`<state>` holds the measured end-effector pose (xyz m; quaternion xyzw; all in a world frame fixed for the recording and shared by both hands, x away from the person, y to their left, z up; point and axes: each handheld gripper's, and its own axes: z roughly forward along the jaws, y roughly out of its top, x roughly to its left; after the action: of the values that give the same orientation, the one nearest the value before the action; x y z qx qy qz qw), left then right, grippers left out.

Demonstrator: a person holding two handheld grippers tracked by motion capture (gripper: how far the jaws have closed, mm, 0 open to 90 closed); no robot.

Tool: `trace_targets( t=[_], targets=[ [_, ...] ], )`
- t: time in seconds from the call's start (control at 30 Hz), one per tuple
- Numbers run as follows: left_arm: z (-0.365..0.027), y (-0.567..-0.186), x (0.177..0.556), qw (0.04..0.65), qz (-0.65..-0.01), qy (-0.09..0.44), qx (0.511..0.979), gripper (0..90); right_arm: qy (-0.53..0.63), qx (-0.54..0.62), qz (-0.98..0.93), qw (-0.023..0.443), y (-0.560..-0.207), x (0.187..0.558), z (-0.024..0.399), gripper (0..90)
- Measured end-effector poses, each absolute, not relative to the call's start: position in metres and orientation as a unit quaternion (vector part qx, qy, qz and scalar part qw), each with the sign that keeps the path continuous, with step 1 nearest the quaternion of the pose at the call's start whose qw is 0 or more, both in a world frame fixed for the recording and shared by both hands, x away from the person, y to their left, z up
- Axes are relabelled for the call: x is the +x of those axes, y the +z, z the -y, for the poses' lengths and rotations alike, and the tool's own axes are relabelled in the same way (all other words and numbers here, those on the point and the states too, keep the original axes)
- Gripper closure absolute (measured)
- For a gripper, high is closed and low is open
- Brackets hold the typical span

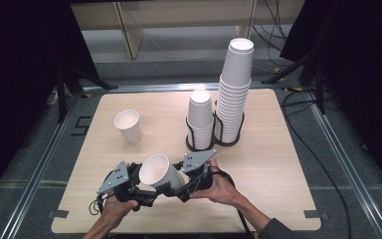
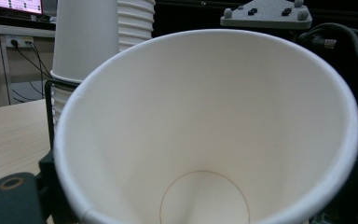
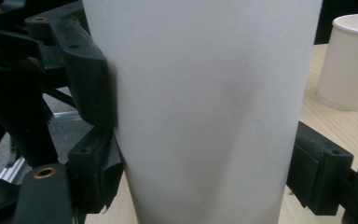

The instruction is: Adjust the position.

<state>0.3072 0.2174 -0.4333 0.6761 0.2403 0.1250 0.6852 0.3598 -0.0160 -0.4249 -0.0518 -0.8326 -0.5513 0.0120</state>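
High view: you hold the paper cup (image 1: 159, 172) tilted between both grippers at the near edge of the table (image 1: 278, 164), mouth up and to the left; the left gripper (image 1: 129, 185) is at its rim side, the right gripper (image 1: 191, 174) along its body. A loose cup (image 1: 129, 125) stands upright well apart, and two cup stacks (image 1: 226, 99) sit in a holder behind.
Left gripper view: the cup's (image 2: 205, 140) open mouth faces you (base disc visible); whether these jaws pinch the rim I cannot tell.
Right gripper view: your jaws flank the cup wall (image 3: 205, 112), the left pad touching and the right one apart, so not clamped.
Advice: squeeze gently, since thin walls crumple, and keep one hand's grip sure before the other lets go.
Hand pose: both wrists low, knuckles outward.
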Motion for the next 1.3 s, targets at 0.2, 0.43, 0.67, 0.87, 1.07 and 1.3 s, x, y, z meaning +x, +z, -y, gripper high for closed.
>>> trace_targets(
  t=[0.2,0.43,0.67,0.87,1.07,1.3],
  targets=[
    [-0.218,-0.433,0.307,0.679,-0.23,0.131,0.685,14.2,-0.547,-0.048,0.836,0.012,-0.426,0.36,0.015,21.3],
    [-0.22,-0.431,0.307,0.666,-0.229,0.147,0.694,15.6,-0.53,-0.058,0.846,0.003,-0.428,0.362,0.019,15.6],
    [-0.232,-0.43,0.314,0.61,-0.278,0.196,0.715,15.9,-0.5,-0.099,0.86,-0.038,-0.427,0.363,0.043,16.3],
    [-0.236,-0.434,0.324,0.564,-0.298,0.235,0.734,15.7,-0.472,-0.122,0.869,-0.079,-0.427,0.361,0.062,18.2],
    [-0.238,-0.436,0.332,0.533,-0.328,0.259,0.736,15.6,-0.453,-0.137,0.874,-0.105,-0.431,0.352,0.077,18.2],
    [-0.24,-0.441,0.349,0.509,-0.361,0.272,0.732,15.5,-0.441,-0.158,0.876,-0.112,-0.436,0.343,0.091,18.7]
  ],
)
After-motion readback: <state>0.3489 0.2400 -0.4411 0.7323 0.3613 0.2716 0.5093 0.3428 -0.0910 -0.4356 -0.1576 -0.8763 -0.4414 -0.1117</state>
